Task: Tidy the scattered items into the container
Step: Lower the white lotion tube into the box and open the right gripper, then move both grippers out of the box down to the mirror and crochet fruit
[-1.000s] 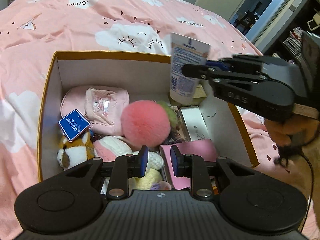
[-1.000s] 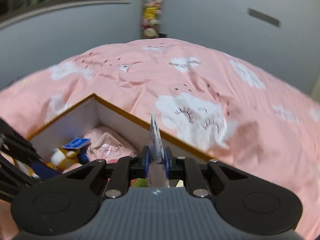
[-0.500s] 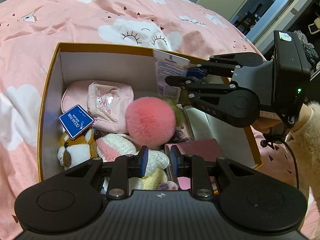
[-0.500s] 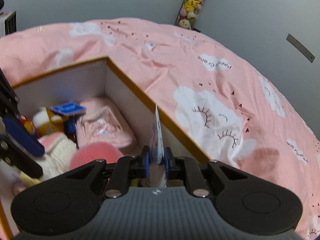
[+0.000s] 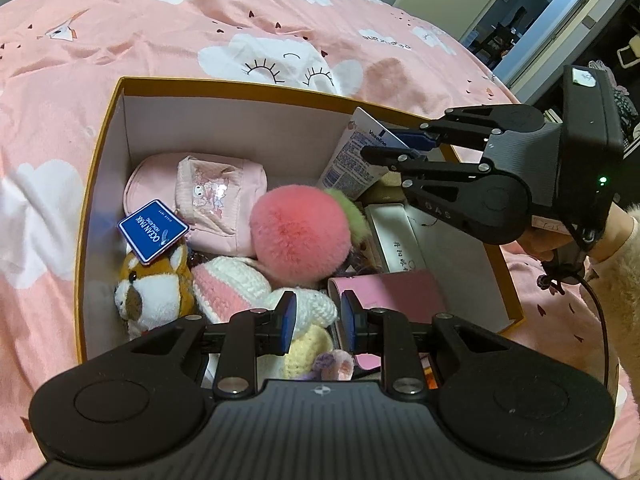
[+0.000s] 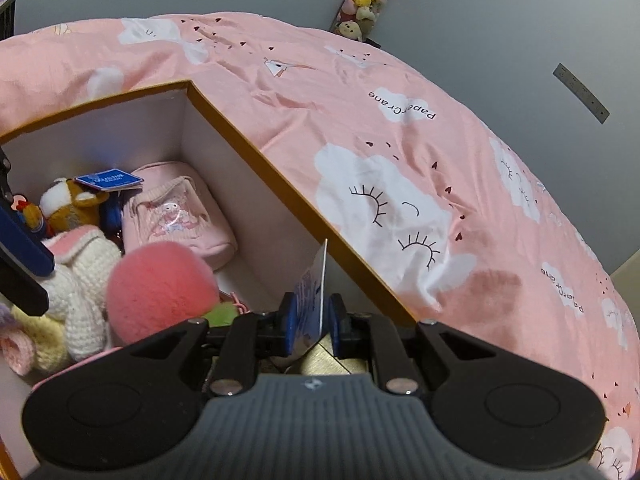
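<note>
Your right gripper had its jaws opened a little around the tube, with a gap showing on one side in the right wrist view, so the hold looked loose or just let go. The tube leaned inside the box at its far right corner, crimped end up against the wall, lower end down by the pink pom-pom. Your left gripper hung over the near edge of the box, jaws narrowly apart and empty.

I would judge the tube light, soft-walled and a bit slick. Squeezed at mid-body it would give and could slide. The flat crimped end is stiffer and gave you the surer hold, which is where the pads sat. It is not fragile, so a short drop onto the soft toys should do no harm.

Much was hidden. The tube's cap end lay behind the pom-pom and the right gripper, so you could not tell what it rested on. In the right wrist view only the thin edge of the crimp showed. The box floor under the plush fox, the pouch and the knitted toy was out of sight, and the left gripper body cut off the near side.
</note>
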`<state>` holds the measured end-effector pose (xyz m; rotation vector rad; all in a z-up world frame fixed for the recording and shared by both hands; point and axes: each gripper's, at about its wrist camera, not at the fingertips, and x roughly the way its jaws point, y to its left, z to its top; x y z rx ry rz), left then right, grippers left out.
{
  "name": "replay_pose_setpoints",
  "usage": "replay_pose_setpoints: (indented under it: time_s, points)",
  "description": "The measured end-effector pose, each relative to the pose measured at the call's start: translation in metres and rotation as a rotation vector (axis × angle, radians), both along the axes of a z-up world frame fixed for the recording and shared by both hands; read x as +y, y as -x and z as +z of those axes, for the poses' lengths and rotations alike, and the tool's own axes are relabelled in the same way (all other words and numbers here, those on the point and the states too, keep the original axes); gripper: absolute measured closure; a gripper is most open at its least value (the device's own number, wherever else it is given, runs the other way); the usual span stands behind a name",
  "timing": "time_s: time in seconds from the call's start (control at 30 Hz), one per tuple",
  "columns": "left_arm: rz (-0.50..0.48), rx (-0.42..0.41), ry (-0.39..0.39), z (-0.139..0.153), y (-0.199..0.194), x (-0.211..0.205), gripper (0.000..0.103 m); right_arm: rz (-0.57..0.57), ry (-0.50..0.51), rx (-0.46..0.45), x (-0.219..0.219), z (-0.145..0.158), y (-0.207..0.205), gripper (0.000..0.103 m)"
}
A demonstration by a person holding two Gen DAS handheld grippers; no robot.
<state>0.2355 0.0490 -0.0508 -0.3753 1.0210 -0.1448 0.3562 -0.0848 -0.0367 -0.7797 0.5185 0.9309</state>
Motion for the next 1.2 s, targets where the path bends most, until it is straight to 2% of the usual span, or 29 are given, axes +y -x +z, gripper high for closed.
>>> replay_pose_setpoints:
  time_s: [0.13, 0.27, 0.47, 0.57, 0.7, 0.87, 1.07, 1.2]
  points:
    - [-0.001, -0.02, -0.035, 0.008, 0.009, -0.003, 0.076, -0.019, -0.03, 0.001, -0.003, 0.008, 0.006, 0.084]
    - [-0.018, -0.082, -0.069, 0.027, 0.026, -0.005, 0.076, -0.044, -0.073, -0.006, -0.011, 0.022, 0.021, 0.082]
    - [0.004, -0.152, -0.116, 0.05, 0.065, -0.009, 0.076, -0.095, -0.231, 0.021, -0.039, 0.054, 0.066, 0.07]
    - [0.025, -0.156, -0.124, 0.052, 0.084, -0.012, 0.076, -0.119, -0.314, 0.047, -0.056, 0.063, 0.096, 0.066]
    - [0.045, -0.15, -0.095, 0.055, 0.107, -0.013, 0.076, -0.148, -0.411, 0.077, -0.08, 0.071, 0.133, 0.06]
    - [0.042, -0.123, -0.147, 0.04, 0.129, -0.026, 0.076, -0.162, -0.483, 0.137, -0.099, 0.069, 0.172, 0.06]
    - [0.038, -0.043, -0.185, 0.016, 0.138, -0.037, 0.075, -0.151, -0.47, 0.205, -0.105, 0.043, 0.216, 0.06]
    - [0.054, -0.002, -0.221, 0.002, 0.136, -0.037, 0.071, -0.21, -0.359, 0.211, -0.099, 0.019, 0.225, 0.06]
